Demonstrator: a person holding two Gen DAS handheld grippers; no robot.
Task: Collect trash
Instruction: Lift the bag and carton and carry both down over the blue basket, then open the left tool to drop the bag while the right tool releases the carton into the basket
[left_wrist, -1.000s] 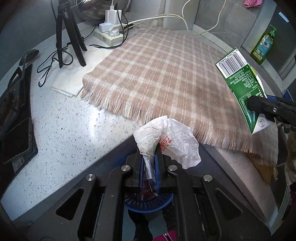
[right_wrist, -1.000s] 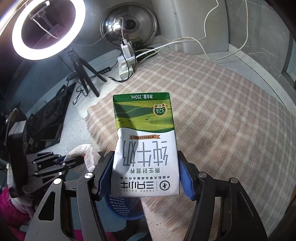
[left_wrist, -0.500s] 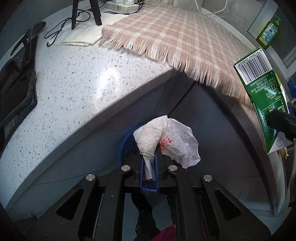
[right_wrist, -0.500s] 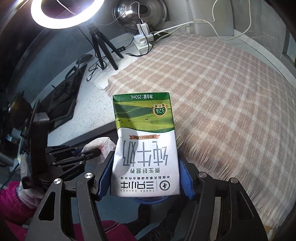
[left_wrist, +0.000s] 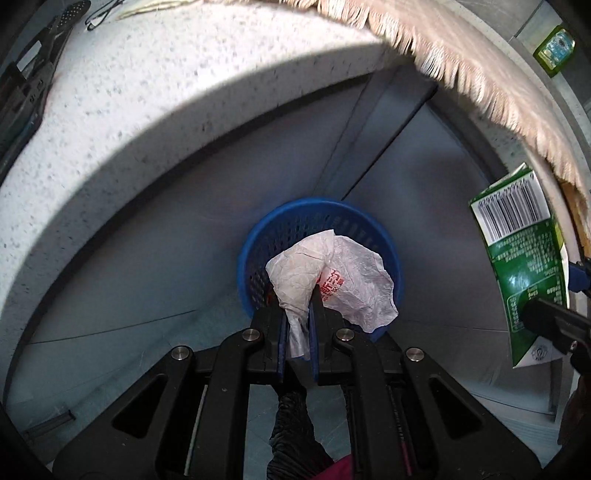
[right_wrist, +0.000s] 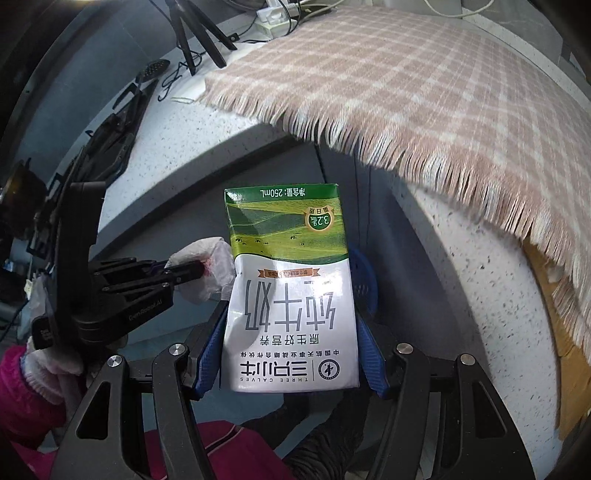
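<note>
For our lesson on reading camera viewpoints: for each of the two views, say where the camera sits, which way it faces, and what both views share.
Left wrist: rides the left gripper, facing down at the blue basket; fingers pinch a crumpled plastic bag.
Right wrist: rides the right gripper, facing the counter edge; fingers clamp a milk carton; pink sleeve shows.
Shared: carton, bag, basket, plaid cloth.

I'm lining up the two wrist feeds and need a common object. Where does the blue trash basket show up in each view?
Left wrist: the blue trash basket sits at centre, on the floor under the counter, partly covered by the crumpled plastic bag held in the left gripper.
Right wrist: only a sliver of its rim shows, just right of the milk carton.
Shared landmark: the plaid cloth's fringe hanging over the counter edge.
</note>
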